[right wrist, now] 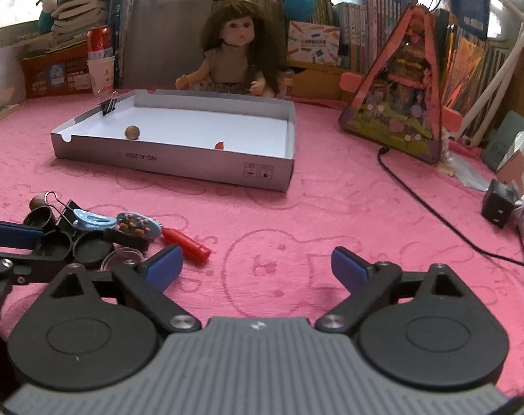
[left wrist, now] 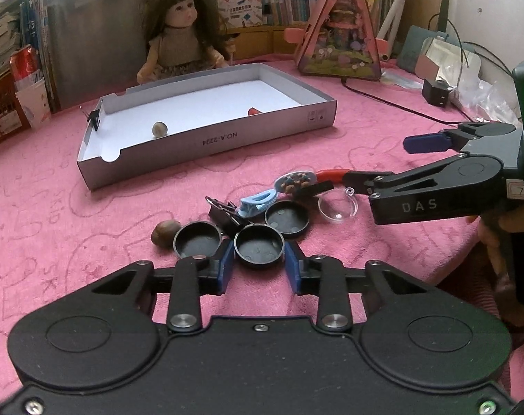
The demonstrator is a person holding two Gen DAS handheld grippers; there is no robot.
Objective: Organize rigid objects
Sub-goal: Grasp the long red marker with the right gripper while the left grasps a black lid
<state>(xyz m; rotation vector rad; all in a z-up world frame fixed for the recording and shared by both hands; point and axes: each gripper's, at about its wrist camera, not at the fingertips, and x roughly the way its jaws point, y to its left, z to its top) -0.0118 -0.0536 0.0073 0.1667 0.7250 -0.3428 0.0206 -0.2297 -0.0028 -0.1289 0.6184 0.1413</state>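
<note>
Books (right wrist: 372,17) are being stacked at twelve o'clock behind a pink tablecloth (right wrist: 331,207); left gripper (left wrist: 259,259) is being pressed onto a black cap (left wrist: 259,246), right gripper (right wrist: 256,266) is being held spread.

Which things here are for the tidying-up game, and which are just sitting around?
For the job: box; black caps; nut; binder clip; blue hair clip; clear dome; red piece; left gripper, closed on a cap.

Just lying about: doll; triangular toy house; books; black cable.
</note>
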